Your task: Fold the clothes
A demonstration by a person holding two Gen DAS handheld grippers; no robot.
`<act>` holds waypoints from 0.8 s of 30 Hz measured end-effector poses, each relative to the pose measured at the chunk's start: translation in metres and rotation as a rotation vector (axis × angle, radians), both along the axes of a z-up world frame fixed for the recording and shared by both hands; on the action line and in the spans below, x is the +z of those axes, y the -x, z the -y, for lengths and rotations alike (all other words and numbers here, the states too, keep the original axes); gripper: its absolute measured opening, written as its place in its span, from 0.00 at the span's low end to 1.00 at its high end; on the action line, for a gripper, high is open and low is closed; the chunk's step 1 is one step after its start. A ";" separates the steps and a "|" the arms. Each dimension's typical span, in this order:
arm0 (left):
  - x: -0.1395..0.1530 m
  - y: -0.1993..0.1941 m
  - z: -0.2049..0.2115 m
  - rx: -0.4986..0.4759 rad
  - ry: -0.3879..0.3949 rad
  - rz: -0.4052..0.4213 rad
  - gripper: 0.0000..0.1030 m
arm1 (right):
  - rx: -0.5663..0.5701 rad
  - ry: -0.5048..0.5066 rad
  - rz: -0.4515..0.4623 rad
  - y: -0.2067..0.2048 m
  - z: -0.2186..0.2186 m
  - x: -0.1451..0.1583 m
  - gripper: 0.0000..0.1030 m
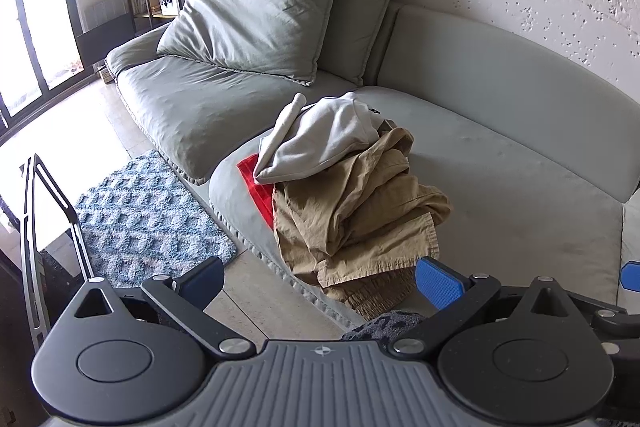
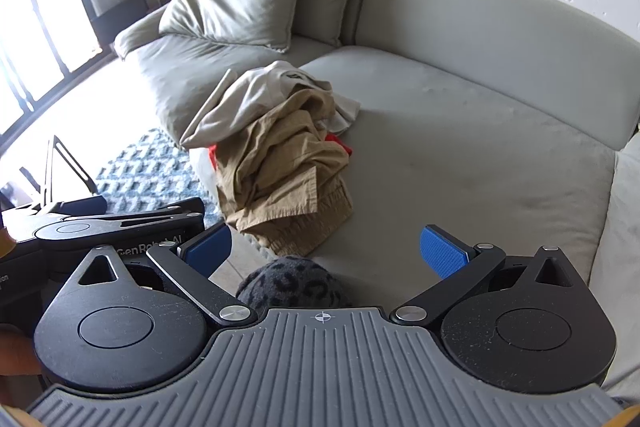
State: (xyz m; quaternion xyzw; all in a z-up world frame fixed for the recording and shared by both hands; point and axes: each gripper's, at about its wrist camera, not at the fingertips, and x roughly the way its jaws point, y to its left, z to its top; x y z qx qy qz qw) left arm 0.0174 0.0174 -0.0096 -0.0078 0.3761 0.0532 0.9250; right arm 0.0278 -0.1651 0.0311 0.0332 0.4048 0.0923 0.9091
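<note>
A heap of clothes sits on the grey sofa point(image 1: 520, 155) seat near its front edge: a tan garment point(image 1: 360, 211) on top at the front, a white garment point(image 1: 320, 139) behind it, a red garment point(image 1: 258, 187) underneath. The left gripper point(image 1: 320, 283) hangs in front of the sofa, jaws spread wide, holding nothing. The right gripper point(image 2: 324, 251) hangs beside it, likewise wide and empty.

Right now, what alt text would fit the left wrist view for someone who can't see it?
A pile of clothes, white, tan and red, lies unfolded at the front edge of a grey sofa. The open left gripper hovers in front, holding nothing; a blue rug covers the floor.
</note>
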 end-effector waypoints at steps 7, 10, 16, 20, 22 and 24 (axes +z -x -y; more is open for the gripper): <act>0.000 -0.001 0.001 -0.003 -0.005 -0.001 0.99 | -0.001 -0.002 -0.001 0.000 0.000 -0.001 1.00; -0.001 -0.001 0.002 -0.002 -0.006 -0.003 0.99 | -0.001 -0.004 -0.002 0.000 0.001 -0.002 1.00; -0.002 -0.002 0.003 -0.002 -0.008 -0.006 0.99 | -0.002 -0.005 -0.005 0.000 0.001 -0.002 1.00; -0.003 -0.002 0.003 -0.001 -0.008 -0.009 0.99 | -0.002 -0.007 -0.004 0.000 0.002 -0.003 1.00; -0.004 -0.002 0.003 -0.001 -0.008 -0.010 0.99 | -0.003 -0.007 -0.006 0.000 0.002 -0.003 1.00; -0.004 -0.002 0.003 -0.001 -0.008 -0.012 0.99 | -0.003 -0.008 -0.008 0.000 0.003 -0.004 1.00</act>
